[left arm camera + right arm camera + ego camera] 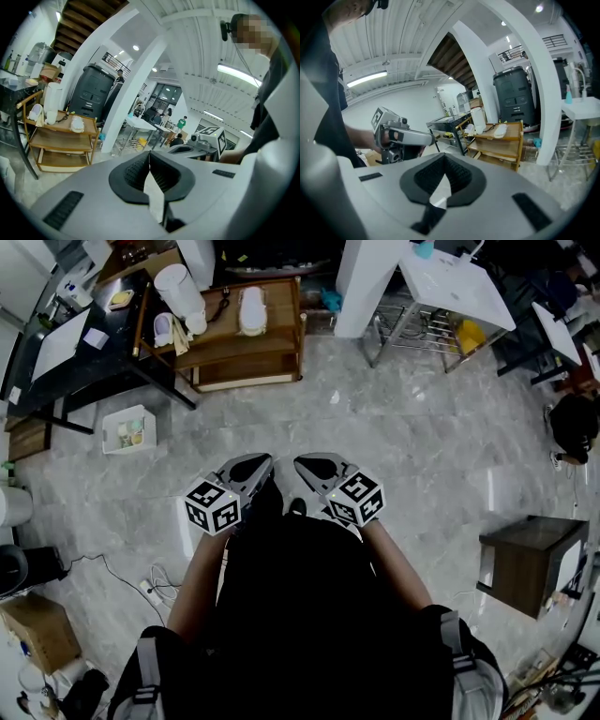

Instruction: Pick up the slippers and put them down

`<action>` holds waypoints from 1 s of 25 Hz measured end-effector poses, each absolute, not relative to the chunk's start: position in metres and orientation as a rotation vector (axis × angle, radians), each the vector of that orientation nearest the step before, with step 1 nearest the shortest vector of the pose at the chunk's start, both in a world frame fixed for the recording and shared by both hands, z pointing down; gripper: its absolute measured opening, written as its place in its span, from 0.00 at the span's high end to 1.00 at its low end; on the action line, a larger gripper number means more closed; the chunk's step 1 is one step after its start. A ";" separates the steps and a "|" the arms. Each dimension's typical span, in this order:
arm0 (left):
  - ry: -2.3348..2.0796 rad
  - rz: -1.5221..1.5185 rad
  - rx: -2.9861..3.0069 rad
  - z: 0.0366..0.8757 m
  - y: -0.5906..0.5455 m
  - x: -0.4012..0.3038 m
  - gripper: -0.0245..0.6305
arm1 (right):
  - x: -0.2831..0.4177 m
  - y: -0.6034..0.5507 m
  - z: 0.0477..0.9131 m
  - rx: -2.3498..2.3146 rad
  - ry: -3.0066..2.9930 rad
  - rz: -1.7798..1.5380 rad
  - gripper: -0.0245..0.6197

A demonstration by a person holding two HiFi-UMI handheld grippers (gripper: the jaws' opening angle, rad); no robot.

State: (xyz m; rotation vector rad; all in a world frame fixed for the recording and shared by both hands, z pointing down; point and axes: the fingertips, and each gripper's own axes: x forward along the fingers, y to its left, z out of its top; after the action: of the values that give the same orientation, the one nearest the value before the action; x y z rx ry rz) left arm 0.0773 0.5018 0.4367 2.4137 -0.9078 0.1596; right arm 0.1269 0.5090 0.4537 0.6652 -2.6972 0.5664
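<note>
- Shut on nothing: left gripper point(258, 465) and right gripper point(307, 465)
- Nothing done yet; slippers point(251, 310) untouched on shelf point(281, 324), far ahead of both jaws
- Left to do: approach, grasp, lift, set down
- Beside slippers, white canister point(178, 287); ahead-left of jaws, box point(128, 427) and table point(56, 381); apparently just floor directly between

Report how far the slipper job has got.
Done: nothing shows yet. In hand: nothing; the left gripper and right gripper are both shut and empty, held close to the person's body. Left: everything; a white slipper lies on the wooden rack across the floor, to be picked up and put down.
</note>
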 end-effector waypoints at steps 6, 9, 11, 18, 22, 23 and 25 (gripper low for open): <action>-0.888 0.160 2.405 0.440 0.485 0.076 0.94 | 0.125 0.493 0.455 0.669 -2.688 0.581 0.95; -0.869 0.171 2.403 0.442 0.476 0.076 0.94 | 0.123 0.483 0.456 0.668 -2.682 0.586 0.95; -0.858 0.178 2.400 0.444 0.469 0.075 0.94 | 0.119 0.477 0.458 0.664 -2.677 0.592 0.95; -0.821 0.184 2.396 0.446 0.437 0.069 0.94 | 0.106 0.450 0.462 0.649 -2.656 0.611 0.95; -0.801 0.189 2.393 0.448 0.417 0.061 0.94 | 0.092 0.435 0.466 0.630 -2.642 0.613 0.95; -0.795 0.191 2.393 0.449 0.412 0.060 0.94 | 0.090 0.431 0.467 0.628 -2.637 0.616 0.95; -0.781 0.197 2.393 0.450 0.403 0.058 0.94 | 0.087 0.424 0.469 0.627 -2.624 0.623 0.95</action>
State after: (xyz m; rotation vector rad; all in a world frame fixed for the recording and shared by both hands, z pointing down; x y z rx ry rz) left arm 0.0583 0.4031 0.4496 2.3934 -0.7810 0.1969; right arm 0.0867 0.4245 0.4694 0.6272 -2.6242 0.6226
